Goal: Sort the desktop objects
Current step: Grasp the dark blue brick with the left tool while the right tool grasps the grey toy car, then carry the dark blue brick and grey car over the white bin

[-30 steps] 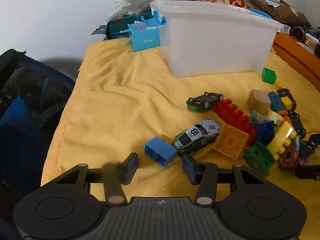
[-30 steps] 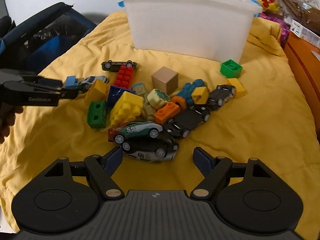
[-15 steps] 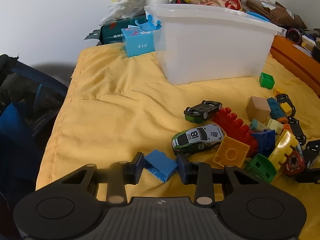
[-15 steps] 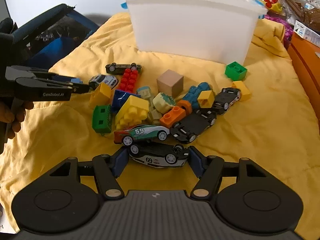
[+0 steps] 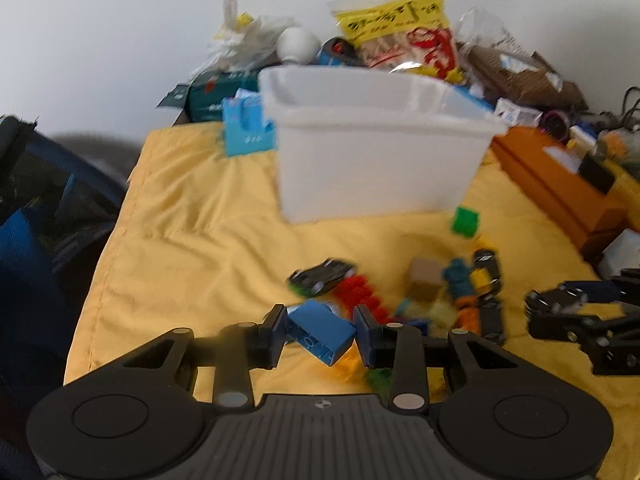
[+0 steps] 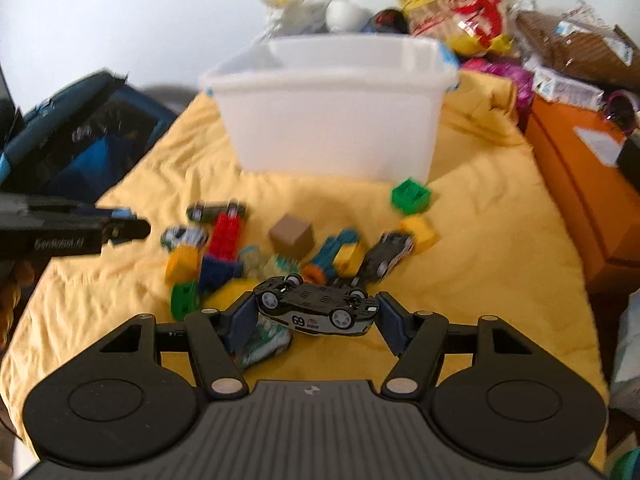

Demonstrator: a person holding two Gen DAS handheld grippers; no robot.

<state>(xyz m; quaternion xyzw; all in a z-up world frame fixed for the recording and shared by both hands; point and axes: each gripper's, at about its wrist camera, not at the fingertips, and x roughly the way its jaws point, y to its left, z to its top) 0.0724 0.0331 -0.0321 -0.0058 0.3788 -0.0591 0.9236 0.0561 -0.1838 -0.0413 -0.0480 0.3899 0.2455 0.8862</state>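
Left wrist view: left claw (image 5: 321, 336) clamped on blue brick (image 5: 321, 334), lifted clear of yellow cloth (image 5: 192, 248). Right claw (image 6: 316, 316) clamped on upturned black car (image 6: 316, 309). Transport step; next, carry toward white bin (image 5: 376, 160) at twelve o'clock, release over rim.

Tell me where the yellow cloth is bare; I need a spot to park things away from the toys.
Bare cloth lies left of the white bin, out to the cloth's left edge, and a second patch lies between the toy pile and the orange box. The middle below the bin is crowded with bricks and cars.
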